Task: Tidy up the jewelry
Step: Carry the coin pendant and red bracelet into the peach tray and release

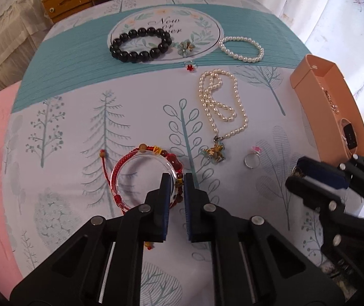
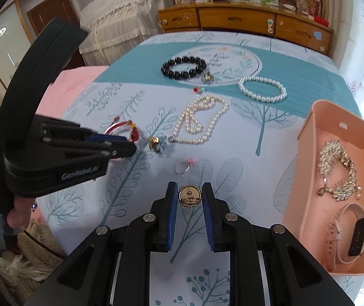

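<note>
Left gripper (image 1: 177, 183): pads pinching the right-hand arc of the bangle (image 1: 141, 178), red cord bracelet (image 1: 130, 158) caught in the same nip; jaws nearly pressed together.
Right gripper (image 2: 189, 196): pads pinching a round gold brooch (image 2: 189, 195) by its rim, pin-back facing the camera.
Bangle, place: on the bedspread (image 1: 67, 127), at 6 o'clock of the left wrist view, just above the fingers.
Bangle, handling: clear, stiff, smooth ring, probably glass or resin, so slippery and liable to crack; take it across the wall of the ring, as here. The cord is soft and may trail.
Bangle, axis: lies flat, opening upward; no long axis.
Brooch, handling: small, light, rigid disc; edge grip suits it. Whether it is clear of the cloth cannot be told.
Box (image 2: 309, 178): peach, open, at 3 o'clock of the right wrist view, long axis running toward 12; holds a gold chain (image 2: 337, 173) and a watch (image 2: 352, 234).
Remaining: black beads (image 1: 141, 44), pearl bracelet (image 1: 241, 49), pearl necklace (image 1: 222, 102), ring (image 1: 250, 159).
</note>
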The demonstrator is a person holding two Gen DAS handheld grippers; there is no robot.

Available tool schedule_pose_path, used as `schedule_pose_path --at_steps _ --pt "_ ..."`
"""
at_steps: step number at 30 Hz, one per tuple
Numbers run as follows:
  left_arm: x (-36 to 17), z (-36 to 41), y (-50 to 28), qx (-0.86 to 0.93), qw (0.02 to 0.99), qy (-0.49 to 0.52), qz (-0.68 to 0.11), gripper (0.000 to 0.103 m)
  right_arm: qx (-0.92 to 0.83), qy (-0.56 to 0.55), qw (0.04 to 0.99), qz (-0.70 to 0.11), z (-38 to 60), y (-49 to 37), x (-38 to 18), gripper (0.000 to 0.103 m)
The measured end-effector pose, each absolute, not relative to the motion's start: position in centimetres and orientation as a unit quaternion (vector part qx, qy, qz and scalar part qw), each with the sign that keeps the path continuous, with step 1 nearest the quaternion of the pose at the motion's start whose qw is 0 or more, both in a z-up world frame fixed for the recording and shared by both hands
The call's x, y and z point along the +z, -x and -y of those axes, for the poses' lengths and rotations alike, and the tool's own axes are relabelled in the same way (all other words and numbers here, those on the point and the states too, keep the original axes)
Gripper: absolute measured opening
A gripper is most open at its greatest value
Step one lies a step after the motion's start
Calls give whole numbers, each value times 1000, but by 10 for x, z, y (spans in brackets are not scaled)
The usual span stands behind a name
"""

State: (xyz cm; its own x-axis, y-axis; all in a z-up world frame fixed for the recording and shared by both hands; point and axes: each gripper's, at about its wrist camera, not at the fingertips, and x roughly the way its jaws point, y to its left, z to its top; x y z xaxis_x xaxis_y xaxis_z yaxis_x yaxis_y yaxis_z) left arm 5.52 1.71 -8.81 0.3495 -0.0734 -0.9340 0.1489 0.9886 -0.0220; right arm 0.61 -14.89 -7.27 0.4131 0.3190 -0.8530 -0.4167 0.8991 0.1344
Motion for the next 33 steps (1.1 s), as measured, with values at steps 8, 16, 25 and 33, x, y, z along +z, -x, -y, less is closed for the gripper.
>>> schedule_pose_path --at_steps 8,16,25,33 --pt "-19 8 -35 -122 852 -54 -506 7 205 32 867 -453 170 9 -27 19" --pt "21 82 -40 -223 854 -87 -462 7 107 -12 902 -417 249 15 14 19" --pt "1 174 -84 -308 825 -105 -462 8 22 -79 896 -436 321 13 0 19" --pt "-39 207 -112 -350 776 -71 -519 8 9 -106 885 -453 347 15 -23 19"
